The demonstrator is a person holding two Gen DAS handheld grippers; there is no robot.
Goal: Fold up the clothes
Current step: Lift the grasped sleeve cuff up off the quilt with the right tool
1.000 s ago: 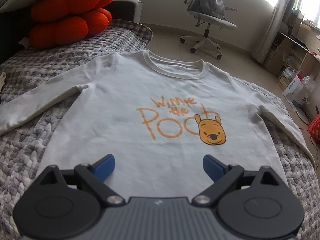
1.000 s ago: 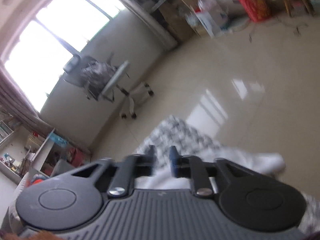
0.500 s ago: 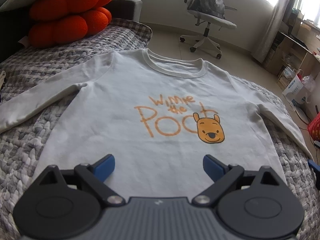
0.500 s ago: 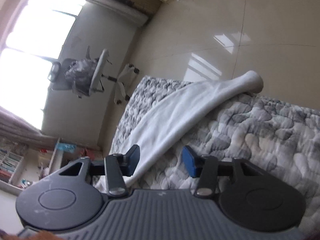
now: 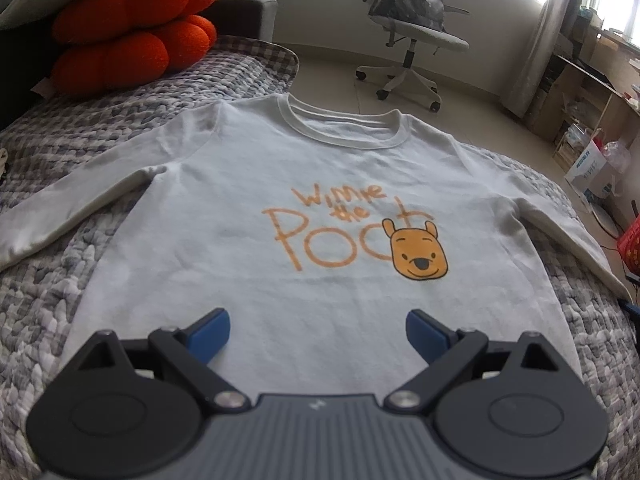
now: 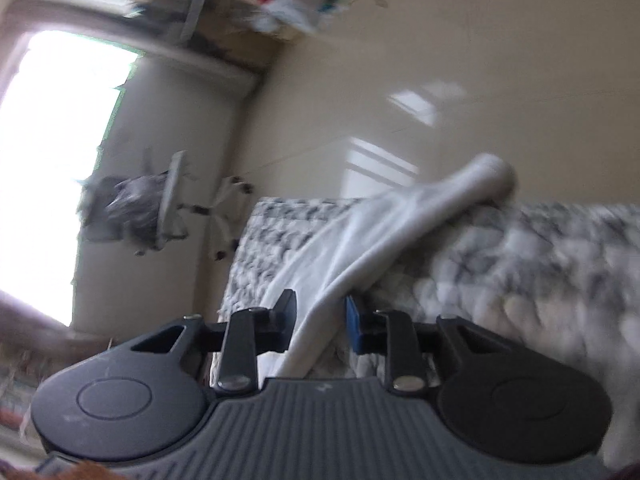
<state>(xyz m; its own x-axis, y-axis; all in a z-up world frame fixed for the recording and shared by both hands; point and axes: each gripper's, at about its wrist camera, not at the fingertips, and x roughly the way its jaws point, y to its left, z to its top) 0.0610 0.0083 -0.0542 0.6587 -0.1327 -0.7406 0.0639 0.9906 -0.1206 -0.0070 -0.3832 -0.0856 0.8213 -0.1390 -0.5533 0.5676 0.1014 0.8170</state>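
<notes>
A white long-sleeved shirt with an orange "Winnie the Pooh" print lies flat, front up, on a grey knitted blanket, both sleeves spread out. My left gripper is open and empty, hovering over the shirt's lower hem. In the blurred right wrist view my right gripper sits around the shirt's right sleeve. The jaws stand a little apart with the sleeve's edge between them, and whether they grip it is unclear. The sleeve's cuff hangs past the blanket's edge.
Orange round cushions are stacked at the back left. An office chair with a bag stands on the tiled floor beyond the bed. Shelves, boxes and a red basket line the right wall.
My right gripper opened, swung down over the right sleeve and has now narrowed around the sleeve's edge. My left gripper has stayed open over the hem, nearly still.
</notes>
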